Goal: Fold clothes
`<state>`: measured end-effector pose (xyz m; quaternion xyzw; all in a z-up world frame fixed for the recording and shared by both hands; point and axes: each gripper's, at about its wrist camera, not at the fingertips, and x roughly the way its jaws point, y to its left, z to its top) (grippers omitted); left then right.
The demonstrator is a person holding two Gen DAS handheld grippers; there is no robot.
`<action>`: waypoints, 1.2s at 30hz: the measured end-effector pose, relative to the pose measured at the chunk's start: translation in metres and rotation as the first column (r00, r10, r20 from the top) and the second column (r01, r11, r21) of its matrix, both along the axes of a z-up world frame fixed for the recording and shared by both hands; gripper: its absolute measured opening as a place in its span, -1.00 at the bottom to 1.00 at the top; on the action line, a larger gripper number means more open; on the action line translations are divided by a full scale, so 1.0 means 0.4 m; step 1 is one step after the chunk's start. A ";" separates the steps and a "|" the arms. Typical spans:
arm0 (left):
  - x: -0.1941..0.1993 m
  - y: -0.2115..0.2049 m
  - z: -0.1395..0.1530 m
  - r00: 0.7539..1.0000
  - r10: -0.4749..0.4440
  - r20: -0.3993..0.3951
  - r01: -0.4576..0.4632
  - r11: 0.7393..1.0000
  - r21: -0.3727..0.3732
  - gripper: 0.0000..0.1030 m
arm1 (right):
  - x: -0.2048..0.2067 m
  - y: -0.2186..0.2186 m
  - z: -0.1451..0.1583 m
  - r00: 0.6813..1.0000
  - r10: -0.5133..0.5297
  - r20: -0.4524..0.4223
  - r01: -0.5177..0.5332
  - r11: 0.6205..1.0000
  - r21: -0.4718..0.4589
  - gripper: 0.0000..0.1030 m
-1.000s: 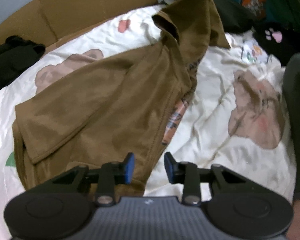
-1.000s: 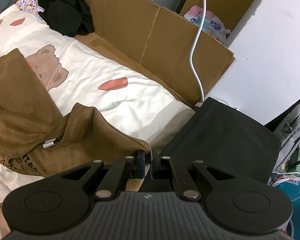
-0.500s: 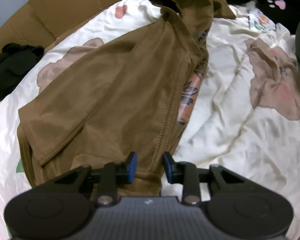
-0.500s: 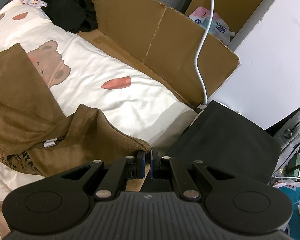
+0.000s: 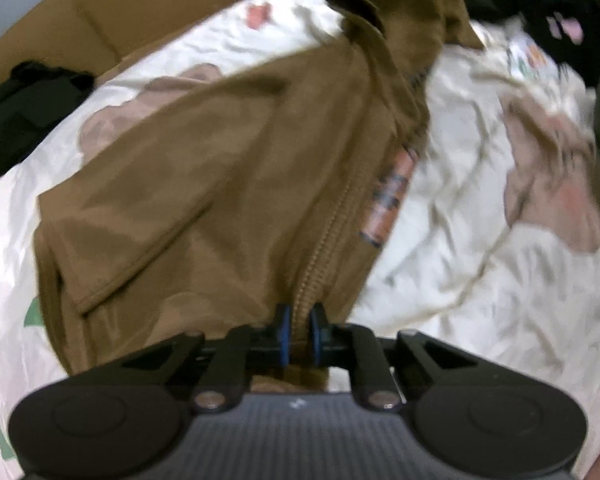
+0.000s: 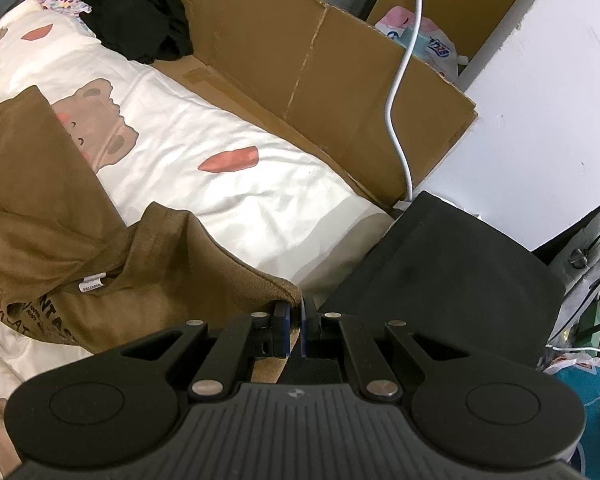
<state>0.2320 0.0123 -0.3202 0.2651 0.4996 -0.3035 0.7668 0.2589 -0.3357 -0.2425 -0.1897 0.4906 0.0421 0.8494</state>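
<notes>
- The brown hoodie (image 5: 220, 184) lies spread across the middle of the left wrist view, on the cream bedsheet (image 5: 480, 264) with its bear prints. Its hood end runs up to the top centre of that frame, and its stitched bottom hem comes down to me at the lower centre.
- A second ago my left tongs (image 5: 299, 334) stood apart just short of that hem. Now they are closing, with the hem seam bunched between the blue pads, and the pads look to be pressing the cloth already. The view is blurred, so I judge that grip rather than swear to it.
- My right tongs (image 6: 296, 330) have not changed: they stay clamped on a corner of the hoodie's hood edge (image 6: 276, 288), at the lower centre of the right wrist view, with the neck label (image 6: 90, 283) off to the lower left.
- So I now have both ends of the garment, hem in the left and hood in the right. I take that to mean it is ready to be lifted or drawn over for a fold.
- No fold is made yet; one sleeve lies doubled over at the left of the left wrist view.
- Beyond the sheet, a cardboard box (image 6: 300, 60) fills the upper centre of the right wrist view, with a white cable (image 6: 396, 100) hanging down its front, black clothing (image 6: 140, 20) at the upper left, and a black pad (image 6: 452, 272) at the lower right.
</notes>
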 end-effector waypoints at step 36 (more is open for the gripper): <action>0.085 0.165 0.778 0.711 0.439 0.550 -0.379 0.897 -0.226 -0.85 | -0.126 -0.016 0.485 0.922 0.056 0.382 -0.088 0.994 0.067 -0.92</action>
